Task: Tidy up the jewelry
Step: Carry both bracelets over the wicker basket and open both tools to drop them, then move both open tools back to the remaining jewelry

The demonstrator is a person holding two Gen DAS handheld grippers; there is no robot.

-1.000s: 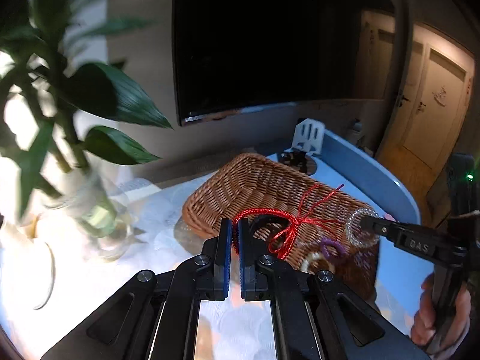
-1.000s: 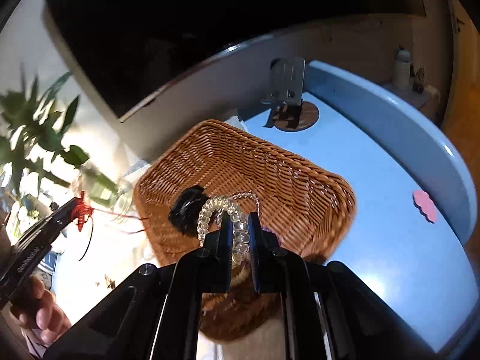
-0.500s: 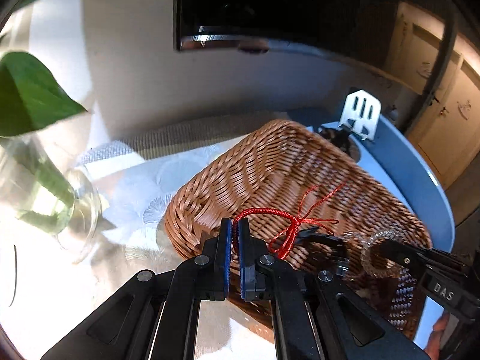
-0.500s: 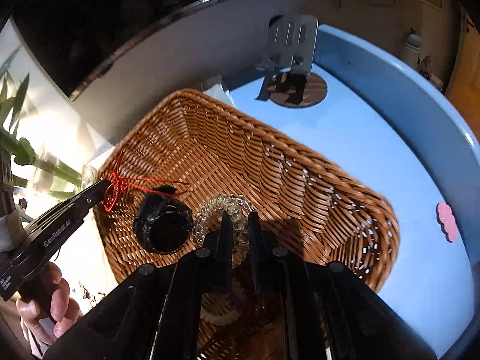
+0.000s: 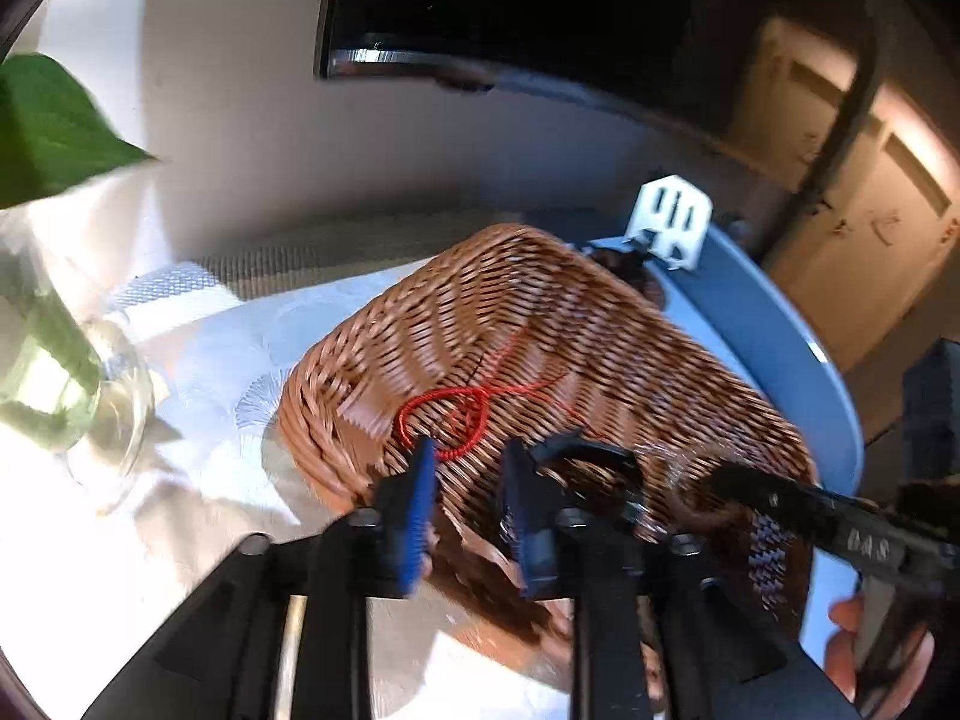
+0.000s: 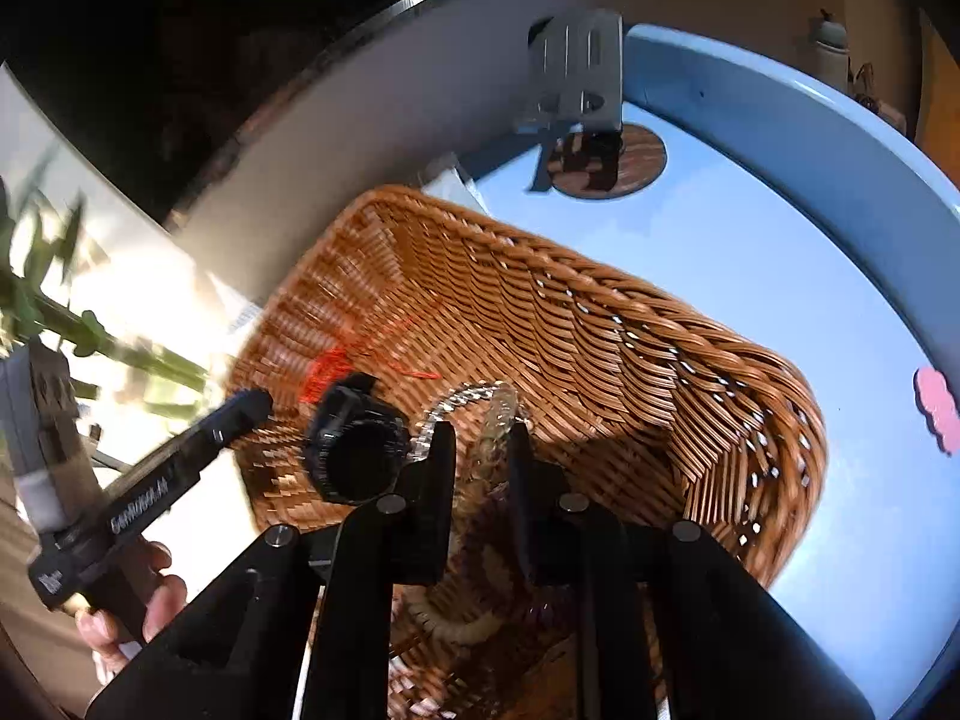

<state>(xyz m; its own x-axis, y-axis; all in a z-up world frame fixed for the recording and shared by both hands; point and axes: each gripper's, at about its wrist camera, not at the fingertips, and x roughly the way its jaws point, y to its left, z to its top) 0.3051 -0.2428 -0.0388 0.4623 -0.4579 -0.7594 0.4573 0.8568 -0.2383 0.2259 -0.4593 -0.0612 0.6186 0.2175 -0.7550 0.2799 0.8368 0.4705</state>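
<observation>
A brown wicker basket point(image 5: 600, 348) point(image 6: 630, 348) sits on the table. A red string bracelet point(image 5: 468, 414) point(image 6: 336, 366) lies loose inside it, just beyond my left gripper point(image 5: 465, 504), which is open and empty over the basket's near rim. My right gripper point(image 6: 477, 468) is open over the basket, and a clear beaded bracelet point(image 6: 486, 414) lies between its fingers, no longer clamped. A black watch point(image 6: 354, 450) point(image 5: 588, 456) lies in the basket beside it. More bracelets lie below the right gripper, partly hidden.
A glass vase with a green plant point(image 5: 66, 384) stands left of the basket. A metal phone stand point(image 6: 579, 96) point(image 5: 669, 228) on a round wooden base is behind the basket. A pink piece point(image 6: 939, 414) lies on the blue table point(image 6: 780, 276).
Both grippers have opened. The red string bracelet has dropped from the left gripper into the basket, and the right gripper has released the clear beaded bracelet over the basket.
</observation>
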